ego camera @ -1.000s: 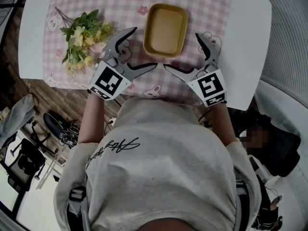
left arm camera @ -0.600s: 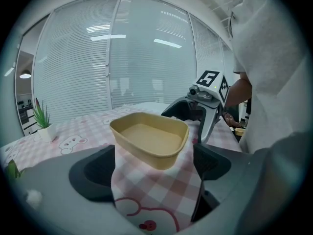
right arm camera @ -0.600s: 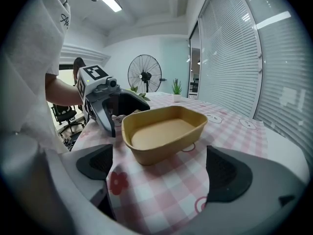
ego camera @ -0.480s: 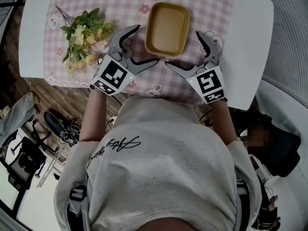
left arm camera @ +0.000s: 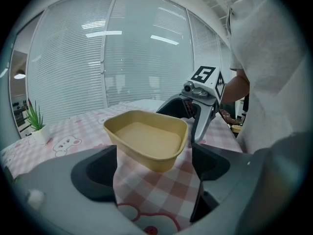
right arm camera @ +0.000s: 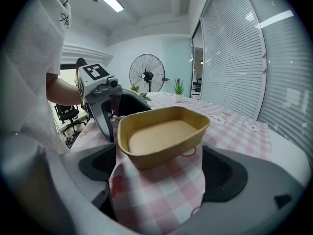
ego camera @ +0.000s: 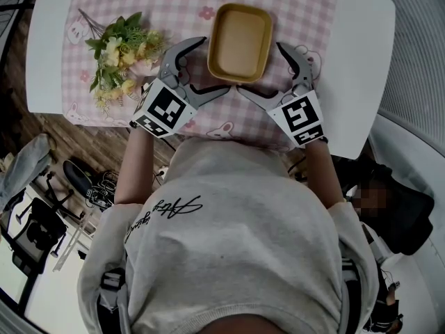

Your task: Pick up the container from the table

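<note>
A tan rectangular container (ego camera: 240, 42) sits empty on the pink checked cloth (ego camera: 188, 5). My left gripper (ego camera: 215, 65) is at its near left corner and my right gripper (ego camera: 259, 69) at its near right corner. Both are open, with the jaws spread around those corners. In the left gripper view the container (left arm camera: 146, 138) stands just past the tips of the left gripper (left arm camera: 152, 161), clear of the pads. In the right gripper view the container (right arm camera: 164, 136) stands likewise before the right gripper (right arm camera: 159, 173). The right jaws have just been closing a little and do not touch it.
A bunch of artificial flowers (ego camera: 118, 54) lies on the cloth left of the left gripper. The white table (ego camera: 361, 61) shows bare at the right, its near edge against the person's body. A small potted plant (right arm camera: 179, 88) stands far down the table, a floor fan (right arm camera: 146, 72) beyond it.
Both grippers have moved forward, closer to the container, so their jaws now flank its near corners. The container has not moved.
</note>
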Demonstrator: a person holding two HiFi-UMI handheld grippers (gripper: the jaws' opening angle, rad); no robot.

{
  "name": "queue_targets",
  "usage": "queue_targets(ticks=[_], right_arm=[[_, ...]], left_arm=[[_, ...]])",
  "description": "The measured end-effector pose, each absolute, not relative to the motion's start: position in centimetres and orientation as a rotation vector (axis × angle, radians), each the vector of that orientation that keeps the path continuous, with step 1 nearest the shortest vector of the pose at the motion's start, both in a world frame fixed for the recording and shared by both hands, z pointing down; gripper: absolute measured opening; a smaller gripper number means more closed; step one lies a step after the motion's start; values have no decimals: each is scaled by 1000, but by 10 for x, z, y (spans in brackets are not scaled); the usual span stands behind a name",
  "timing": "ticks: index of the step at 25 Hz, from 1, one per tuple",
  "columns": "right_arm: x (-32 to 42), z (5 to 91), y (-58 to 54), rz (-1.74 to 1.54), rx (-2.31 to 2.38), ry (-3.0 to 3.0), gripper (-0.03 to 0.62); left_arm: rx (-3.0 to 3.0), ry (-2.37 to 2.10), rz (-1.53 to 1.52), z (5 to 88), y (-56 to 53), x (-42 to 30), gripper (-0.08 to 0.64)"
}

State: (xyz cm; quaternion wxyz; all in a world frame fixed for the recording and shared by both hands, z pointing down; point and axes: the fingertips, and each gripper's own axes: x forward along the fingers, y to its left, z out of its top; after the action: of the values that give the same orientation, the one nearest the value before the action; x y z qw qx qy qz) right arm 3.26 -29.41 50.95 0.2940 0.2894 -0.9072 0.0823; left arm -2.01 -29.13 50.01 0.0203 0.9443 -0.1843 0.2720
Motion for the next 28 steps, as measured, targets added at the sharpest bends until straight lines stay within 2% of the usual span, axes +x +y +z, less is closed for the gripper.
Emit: queue_targets(ticks=[6,15,19,28], right_arm=[[31,511,-295,224,755,-2417,513],[28,513,-294,199,729,-2409,454],[29,513,-295,198,740,-2406,425],[30,513,-297,172,759,-2396,408]], left_arm=[[2925,-567,850,501,-294,-17,431],[2917,-568,869,503,-294,-15,400],[2918,-566,882,504,-293,-14,348],[2903,-581,901,507,-295,-13,342]])
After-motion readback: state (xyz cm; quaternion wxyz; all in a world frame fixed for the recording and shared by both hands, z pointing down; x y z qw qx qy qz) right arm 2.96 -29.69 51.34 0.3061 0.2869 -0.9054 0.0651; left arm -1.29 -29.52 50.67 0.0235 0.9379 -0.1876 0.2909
